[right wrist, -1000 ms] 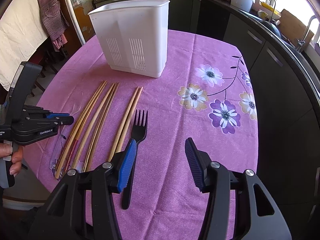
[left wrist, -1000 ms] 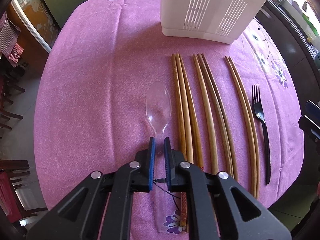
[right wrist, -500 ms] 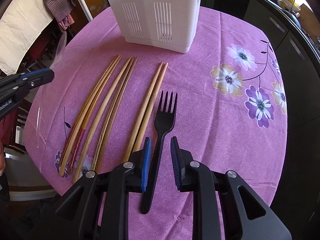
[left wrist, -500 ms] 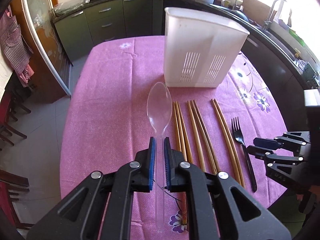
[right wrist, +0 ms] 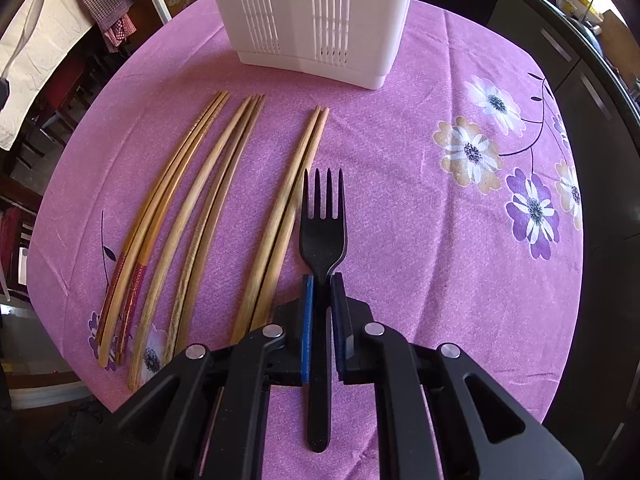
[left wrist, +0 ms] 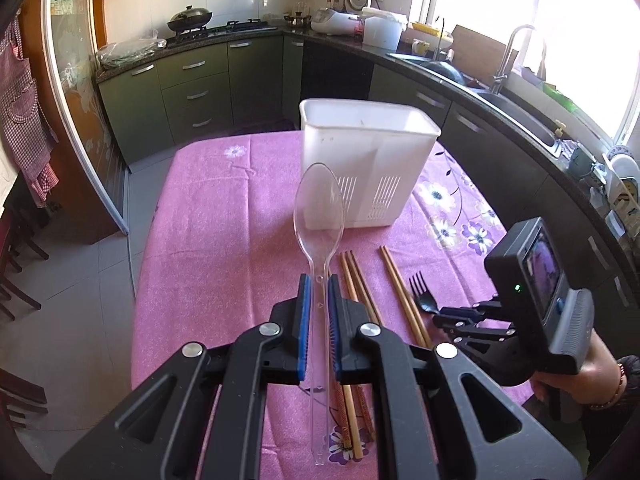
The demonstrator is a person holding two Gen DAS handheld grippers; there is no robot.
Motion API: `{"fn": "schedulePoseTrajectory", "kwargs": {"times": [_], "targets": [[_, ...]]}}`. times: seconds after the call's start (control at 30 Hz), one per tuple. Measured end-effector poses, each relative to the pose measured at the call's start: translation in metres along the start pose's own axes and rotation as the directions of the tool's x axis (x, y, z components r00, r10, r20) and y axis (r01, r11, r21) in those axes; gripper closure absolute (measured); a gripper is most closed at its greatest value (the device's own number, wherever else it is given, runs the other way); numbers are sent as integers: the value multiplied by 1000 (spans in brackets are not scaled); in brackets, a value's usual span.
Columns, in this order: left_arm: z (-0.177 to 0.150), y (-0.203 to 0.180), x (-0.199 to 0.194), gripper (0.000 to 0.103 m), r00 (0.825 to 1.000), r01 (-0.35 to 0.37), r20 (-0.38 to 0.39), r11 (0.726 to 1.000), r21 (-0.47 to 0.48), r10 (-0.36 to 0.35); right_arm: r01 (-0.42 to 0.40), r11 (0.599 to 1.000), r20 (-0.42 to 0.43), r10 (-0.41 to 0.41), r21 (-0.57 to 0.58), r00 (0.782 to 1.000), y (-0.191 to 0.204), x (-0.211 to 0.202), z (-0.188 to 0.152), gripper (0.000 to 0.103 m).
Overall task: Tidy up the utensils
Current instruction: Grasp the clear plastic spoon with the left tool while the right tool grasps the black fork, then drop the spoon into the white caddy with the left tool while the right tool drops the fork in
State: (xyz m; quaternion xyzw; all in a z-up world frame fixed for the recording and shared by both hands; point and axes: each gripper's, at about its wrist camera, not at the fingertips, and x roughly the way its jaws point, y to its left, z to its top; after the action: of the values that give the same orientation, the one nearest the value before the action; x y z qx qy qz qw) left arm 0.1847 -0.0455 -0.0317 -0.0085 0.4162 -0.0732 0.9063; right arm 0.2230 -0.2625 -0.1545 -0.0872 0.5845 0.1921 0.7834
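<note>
My left gripper is shut on a clear plastic spoon, held above the table with its bowl pointing at the white slotted utensil holder. My right gripper is shut on the handle of a black plastic fork, low over the pink tablecloth. The fork and the right gripper also show in the left wrist view. Three pairs of wooden chopsticks lie side by side left of the fork. The holder stands behind them.
The round table has a pink flowered cloth; its front and right edges are close. Dark kitchen cabinets and a counter with a sink curve around behind. Chairs stand at the left.
My left gripper has lifted the spoon higher and levelled it toward the holder. My right gripper has moved forward along the fork and closed on its handle.
</note>
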Motion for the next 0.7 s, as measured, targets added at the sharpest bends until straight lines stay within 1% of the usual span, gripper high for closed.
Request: {"fn": "schedulePoseTrajectory", "kwargs": {"times": [0.1,0.17,0.27,0.37,0.5,0.53,0.6,0.7], "targets": [[25,-4,-13,94,997,16,70,1000,2,-17,-40,999,58,38,26,998,-13,-14,-4,93],[47,-7,-23,94,991,27,133,1000,8,-28,-73,996,104,67,48,992,-22,-24,-6,93],[85,-12,-33,94,969,40,245,999,8,-41,-127,989,161,113,82,980,-34,-35,-9,93],[121,-15,-31,94,936,58,347,998,5,-56,-176,979,202,154,100,967,-47,-43,-13,93],[159,-20,-11,94,887,59,460,998,-5,-50,-214,972,237,186,97,953,-55,-50,-16,93],[166,-21,-4,94,878,61,476,998,-9,-49,-221,971,242,193,94,951,-56,-51,-16,93],[177,-23,14,94,870,51,492,998,-21,-35,-229,969,254,200,88,946,-56,-55,-16,93],[185,-23,44,94,868,32,496,999,-33,-12,-238,968,274,207,85,939,-60,-62,-15,93]]}}
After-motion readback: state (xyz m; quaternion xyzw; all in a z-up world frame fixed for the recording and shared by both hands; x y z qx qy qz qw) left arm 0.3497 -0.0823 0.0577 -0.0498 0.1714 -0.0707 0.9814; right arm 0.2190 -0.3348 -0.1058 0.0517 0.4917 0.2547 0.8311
